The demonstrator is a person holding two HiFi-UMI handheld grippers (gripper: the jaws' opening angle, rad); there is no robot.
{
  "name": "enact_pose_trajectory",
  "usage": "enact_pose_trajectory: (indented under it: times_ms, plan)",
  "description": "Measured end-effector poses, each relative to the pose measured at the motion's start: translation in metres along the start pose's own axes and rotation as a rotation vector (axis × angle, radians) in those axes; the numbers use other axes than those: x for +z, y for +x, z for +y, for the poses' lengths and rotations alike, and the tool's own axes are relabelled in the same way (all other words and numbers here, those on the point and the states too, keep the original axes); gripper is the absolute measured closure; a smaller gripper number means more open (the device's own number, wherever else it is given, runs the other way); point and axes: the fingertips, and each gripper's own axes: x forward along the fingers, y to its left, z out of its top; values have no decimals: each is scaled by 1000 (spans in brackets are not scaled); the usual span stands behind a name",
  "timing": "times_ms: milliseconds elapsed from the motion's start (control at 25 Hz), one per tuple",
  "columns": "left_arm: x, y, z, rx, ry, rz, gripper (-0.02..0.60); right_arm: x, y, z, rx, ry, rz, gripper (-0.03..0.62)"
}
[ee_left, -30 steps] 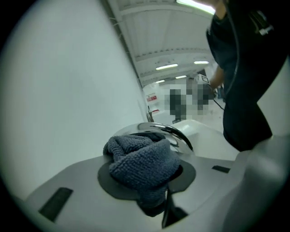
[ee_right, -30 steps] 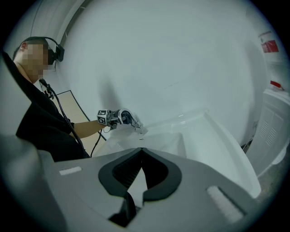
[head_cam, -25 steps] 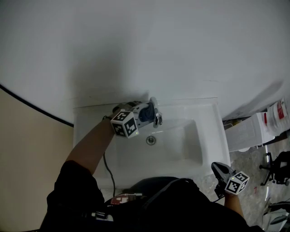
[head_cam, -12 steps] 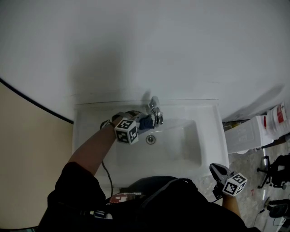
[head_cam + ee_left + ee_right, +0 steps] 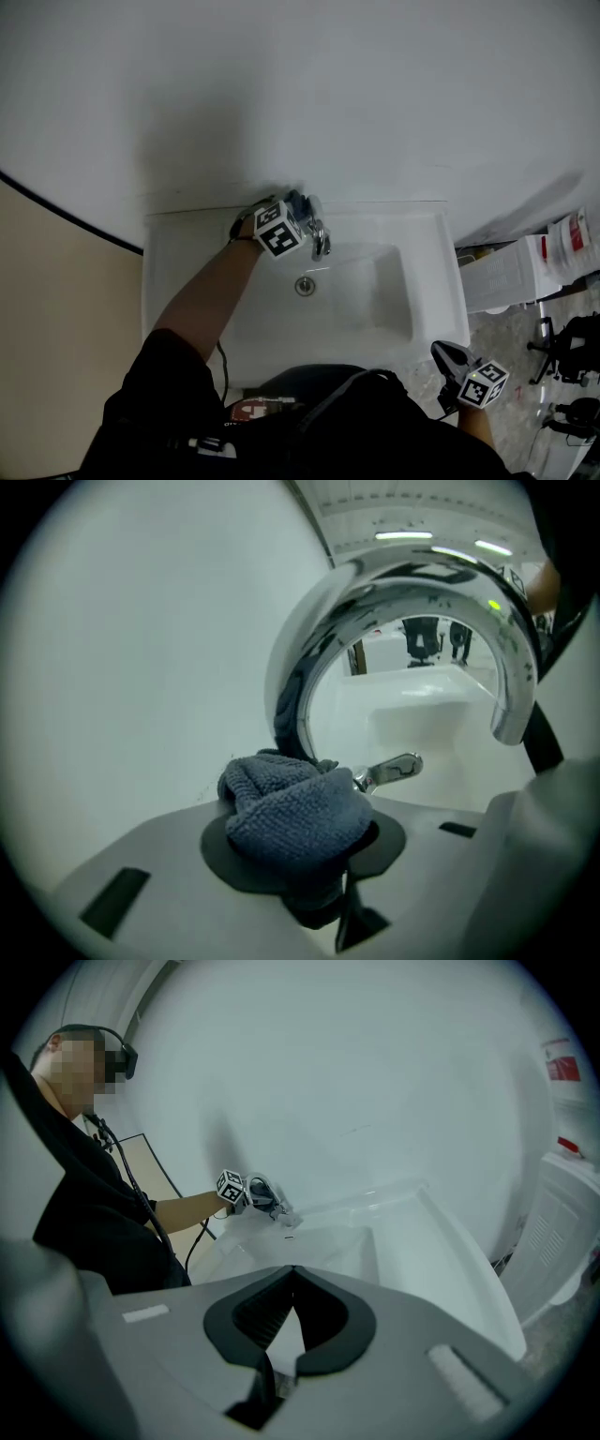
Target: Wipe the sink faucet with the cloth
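A chrome arched faucet (image 5: pixel 320 236) stands at the back of the white sink (image 5: pixel 427 281). My left gripper (image 5: pixel 302 212) is at the faucet's rear left, close to the wall, and is shut on a bunched blue-grey cloth (image 5: pixel 292 806). In the left gripper view the cloth fills the left gripper (image 5: pixel 305 846) and touches the foot of the faucet arch (image 5: pixel 412 583); a small chrome lever (image 5: pixel 392 770) pokes out just beyond it. My right gripper (image 5: pixel 448 354) hangs off the sink's front right corner, shut and empty, and in its own view the right gripper (image 5: pixel 291 1321) looks along the basin (image 5: pixel 422 1241).
A white wall (image 5: pixel 309 84) rises straight behind the sink. To the right stand a white cabinet (image 5: pixel 506 277) with a red-labelled bottle (image 5: pixel 574 236) and a chair base (image 5: pixel 570 347) on the floor. A black cable (image 5: pixel 223 361) hangs at the sink's front left.
My left gripper, with the cloth, has swung from the faucet's front left side back toward the wall and rolled, so its marker cube faces differently. The right gripper stayed put.
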Motion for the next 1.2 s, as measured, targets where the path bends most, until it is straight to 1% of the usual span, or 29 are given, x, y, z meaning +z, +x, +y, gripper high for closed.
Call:
enact_pose_trajectory:
  times_ms: [80, 120, 200, 280, 400, 480, 520, 640, 720, 880, 920, 1000, 1080, 1160, 1200]
  plan:
    - [8, -8, 3, 36, 151, 67, 463, -3, -2, -4, -11, 14, -2, 592]
    - [14, -15, 7, 59, 219, 86, 463, -5, -3, -6, -15, 21, -3, 592]
    - [29, -32, 14, 98, 323, 87, 463, -6, -3, -9, -17, 27, -6, 594]
    - [43, -48, 14, 134, 414, 78, 463, -7, -3, -10, -16, 30, -11, 592]
    - [54, -66, 6, 207, 538, 106, 463, -6, 1, -9, -12, 32, -17, 594]
    - [56, -76, -2, 249, 597, 122, 463, -5, 4, -8, -5, 31, -20, 592]
    - [58, -81, -7, 259, 616, 120, 463, -5, 5, -8, -2, 29, -21, 592]
    - [59, -93, -24, 264, 645, 118, 463, -3, 7, -9, 6, 22, -22, 592]
    - [54, -98, -36, 233, 641, 119, 463, -1, 10, -7, 8, 29, -23, 592]
    - [36, -95, -74, 124, 557, 94, 463, 4, 19, -3, 27, 22, -32, 592]
    - [32, -93, -84, 110, 539, 87, 463, 6, 21, -3, 33, 18, -34, 592]
    - [26, -88, -100, 108, 509, 83, 463, 8, 24, -1, 48, 16, -36, 592]
    - [21, -85, -111, 105, 495, 97, 463, 10, 28, 0, 67, 19, -39, 592]
    - [17, -83, -121, 70, 481, 116, 463, 12, 33, 0, 86, 18, -44, 592]
    - [15, -83, -127, 36, 459, 118, 463, 12, 36, 0, 96, 17, -49, 592]
